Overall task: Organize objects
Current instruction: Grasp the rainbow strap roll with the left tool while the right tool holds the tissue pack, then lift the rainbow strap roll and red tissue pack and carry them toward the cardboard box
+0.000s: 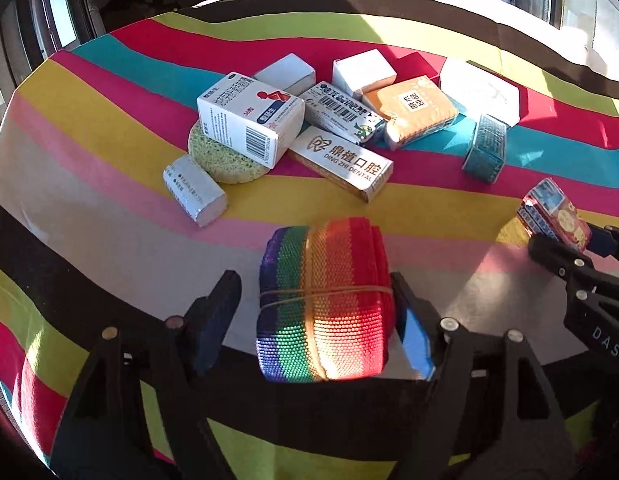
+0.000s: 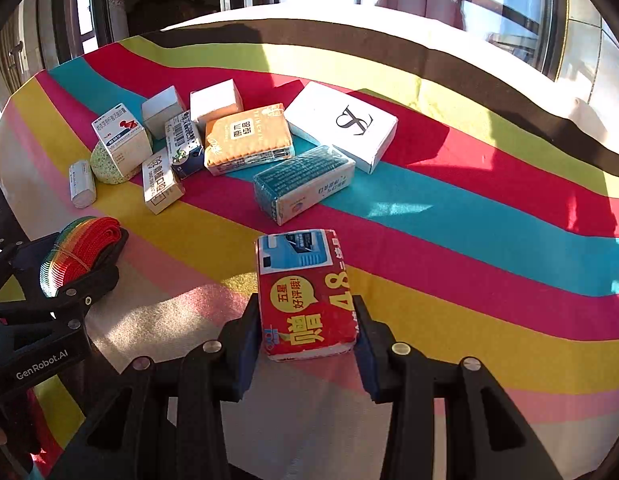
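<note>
left gripper (image 1: pixel 315 320): jaws sitting apart around the rainbow strap roll (image 1: pixel 323 300), left pad not touching it
right gripper (image 2: pixel 305 344): clamping the red pack (image 2: pixel 305 296)
pile of boxes (image 2: pixel 213 140): lying farther back on the striped cloth (image 2: pixel 469 240)

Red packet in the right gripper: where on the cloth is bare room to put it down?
Bare striped cloth lies right of the red packet, below the white box and teal pack. Crowded: upper left, around the orange pack and sponge.
</note>
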The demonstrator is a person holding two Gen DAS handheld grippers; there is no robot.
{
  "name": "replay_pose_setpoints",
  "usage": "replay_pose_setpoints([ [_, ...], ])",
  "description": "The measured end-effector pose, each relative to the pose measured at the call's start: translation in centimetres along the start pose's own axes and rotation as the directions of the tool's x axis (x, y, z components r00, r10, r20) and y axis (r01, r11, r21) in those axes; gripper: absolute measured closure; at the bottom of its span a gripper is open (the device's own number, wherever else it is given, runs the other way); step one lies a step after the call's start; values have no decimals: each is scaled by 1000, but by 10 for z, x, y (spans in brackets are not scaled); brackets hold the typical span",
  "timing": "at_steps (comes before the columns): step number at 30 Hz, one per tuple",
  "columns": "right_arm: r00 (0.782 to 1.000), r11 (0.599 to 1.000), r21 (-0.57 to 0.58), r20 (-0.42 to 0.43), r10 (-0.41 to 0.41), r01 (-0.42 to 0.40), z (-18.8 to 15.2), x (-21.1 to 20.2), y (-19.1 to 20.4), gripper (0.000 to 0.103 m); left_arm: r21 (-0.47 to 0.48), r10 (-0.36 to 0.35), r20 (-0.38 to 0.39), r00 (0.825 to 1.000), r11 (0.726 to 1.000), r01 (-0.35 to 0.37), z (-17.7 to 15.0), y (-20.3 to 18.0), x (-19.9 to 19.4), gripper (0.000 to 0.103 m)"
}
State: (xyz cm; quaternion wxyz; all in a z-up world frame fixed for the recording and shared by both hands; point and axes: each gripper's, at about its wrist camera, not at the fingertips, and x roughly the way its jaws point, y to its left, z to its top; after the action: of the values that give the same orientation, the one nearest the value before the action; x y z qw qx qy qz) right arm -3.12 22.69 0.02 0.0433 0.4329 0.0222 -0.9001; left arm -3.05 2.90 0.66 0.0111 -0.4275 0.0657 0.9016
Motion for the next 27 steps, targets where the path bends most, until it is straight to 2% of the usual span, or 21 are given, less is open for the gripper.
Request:
replay_pose_setpoints([
  [1,1000,1000,0,0,0,0,0,0,0,60,-3,-16,6,1000,1000,16,0,0,-1,39],
  [11,1000,1000,2,0,-2,2,0,0,1,60,-31,-27,39,999,999,28,-12,8,-21,39],
  [17,1000,1000,2,0,-4,4,0,0,1,60,-110,-19,57,998,994,25,-30,24,-43,39],
  [20,1000,1000,4,0,-8,8,0,-1,0,60,-147,-25,45,999,989,31,-41,33,-48,39],
  [27,1000,1000,6,0,-11,11,0,-1,-1,60,-165,-21,16,1000,986,24,-66,46,-61,39],
])
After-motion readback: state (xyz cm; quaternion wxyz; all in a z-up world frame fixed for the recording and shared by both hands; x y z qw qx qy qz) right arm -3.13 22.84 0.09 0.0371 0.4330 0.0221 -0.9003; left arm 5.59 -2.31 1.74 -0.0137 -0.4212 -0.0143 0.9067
